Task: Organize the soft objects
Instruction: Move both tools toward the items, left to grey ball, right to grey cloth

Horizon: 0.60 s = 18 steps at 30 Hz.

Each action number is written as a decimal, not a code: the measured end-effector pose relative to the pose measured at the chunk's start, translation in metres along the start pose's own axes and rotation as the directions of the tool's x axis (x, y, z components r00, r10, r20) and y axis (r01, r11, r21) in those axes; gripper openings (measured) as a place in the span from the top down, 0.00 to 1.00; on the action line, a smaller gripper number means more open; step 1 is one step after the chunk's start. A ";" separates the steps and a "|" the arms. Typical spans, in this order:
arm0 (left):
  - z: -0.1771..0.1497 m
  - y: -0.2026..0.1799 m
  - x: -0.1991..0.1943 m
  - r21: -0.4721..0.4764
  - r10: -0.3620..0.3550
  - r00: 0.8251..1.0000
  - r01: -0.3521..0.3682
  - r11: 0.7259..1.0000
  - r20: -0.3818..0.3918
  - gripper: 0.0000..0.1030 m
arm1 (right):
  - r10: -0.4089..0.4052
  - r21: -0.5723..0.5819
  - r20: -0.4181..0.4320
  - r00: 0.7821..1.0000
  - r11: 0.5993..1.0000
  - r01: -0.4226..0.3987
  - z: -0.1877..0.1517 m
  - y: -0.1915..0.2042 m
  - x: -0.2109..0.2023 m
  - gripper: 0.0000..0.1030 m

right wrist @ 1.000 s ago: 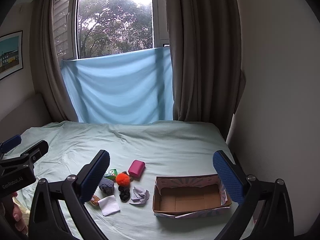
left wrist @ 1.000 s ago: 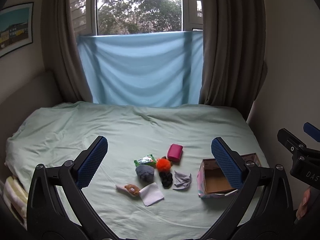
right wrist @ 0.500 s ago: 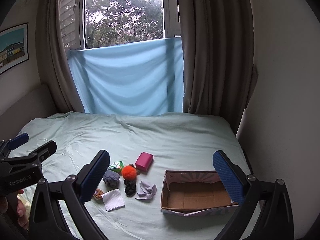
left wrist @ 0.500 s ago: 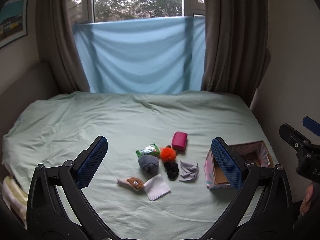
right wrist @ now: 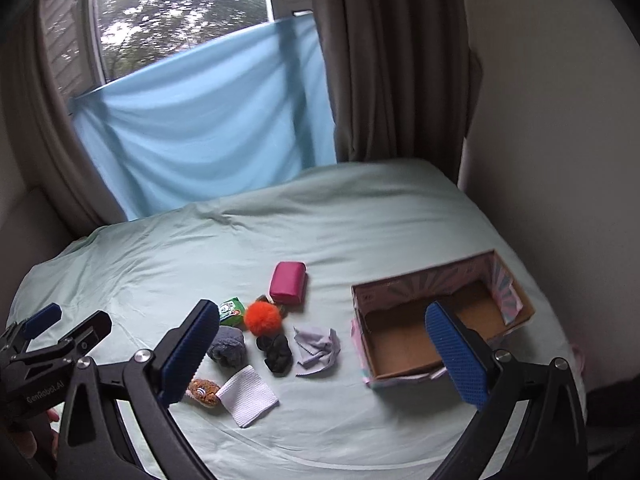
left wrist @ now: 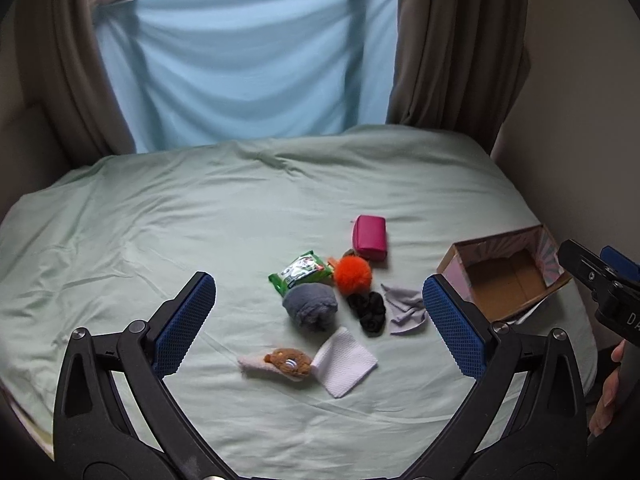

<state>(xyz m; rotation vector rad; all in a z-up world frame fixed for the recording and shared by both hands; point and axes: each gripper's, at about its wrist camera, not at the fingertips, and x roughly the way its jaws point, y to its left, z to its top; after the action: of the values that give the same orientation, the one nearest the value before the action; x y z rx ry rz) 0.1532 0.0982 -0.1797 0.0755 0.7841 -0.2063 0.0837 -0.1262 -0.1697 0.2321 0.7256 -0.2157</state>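
Several soft things lie clustered on the pale green bed sheet (left wrist: 160,240): a pink pouch (left wrist: 371,237), an orange pom-pom (left wrist: 353,275), a green packet (left wrist: 301,272), a grey rolled cloth (left wrist: 311,306), a black scrunchie (left wrist: 367,312), a lilac cloth (left wrist: 405,309), a white folded cloth (left wrist: 345,361) and a small brown plush (left wrist: 287,361). An open cardboard box (right wrist: 436,316) stands to their right, empty. My left gripper (left wrist: 319,324) hovers open in front of the pile. My right gripper (right wrist: 325,354) is open too, between pile and box.
A blue cloth (left wrist: 248,64) hangs across the window behind the bed, with brown curtains (left wrist: 456,44) on both sides. A wall (right wrist: 560,120) runs close along the bed's right edge. A hand (left wrist: 608,388) holds the right gripper's handle.
Both grippers have moved forward and tipped down toward the bed, so the pile and the box look larger and nearer. Nothing on the bed has moved.
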 end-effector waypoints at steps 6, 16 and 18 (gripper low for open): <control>-0.011 0.022 0.066 0.062 -0.046 0.998 0.048 0.997 -0.045 0.00 | -0.055 0.079 -0.033 0.998 0.995 0.057 -0.029 0.019 0.054 0.00; -0.054 0.026 0.192 0.124 -0.105 0.981 0.125 0.984 -0.161 0.00 | -0.143 0.142 -0.116 0.983 0.977 0.159 -0.090 0.027 0.155 0.08; -0.064 0.021 0.217 0.141 -0.111 0.977 0.138 0.980 -0.184 0.00 | -0.158 0.141 -0.132 0.979 0.974 0.177 -0.102 0.027 0.177 0.12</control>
<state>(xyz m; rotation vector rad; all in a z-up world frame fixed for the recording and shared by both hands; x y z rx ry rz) 0.2627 0.0946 -0.3783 0.1926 0.9492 -0.3832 0.1559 -0.0922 -0.3598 0.3312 0.8500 -0.4220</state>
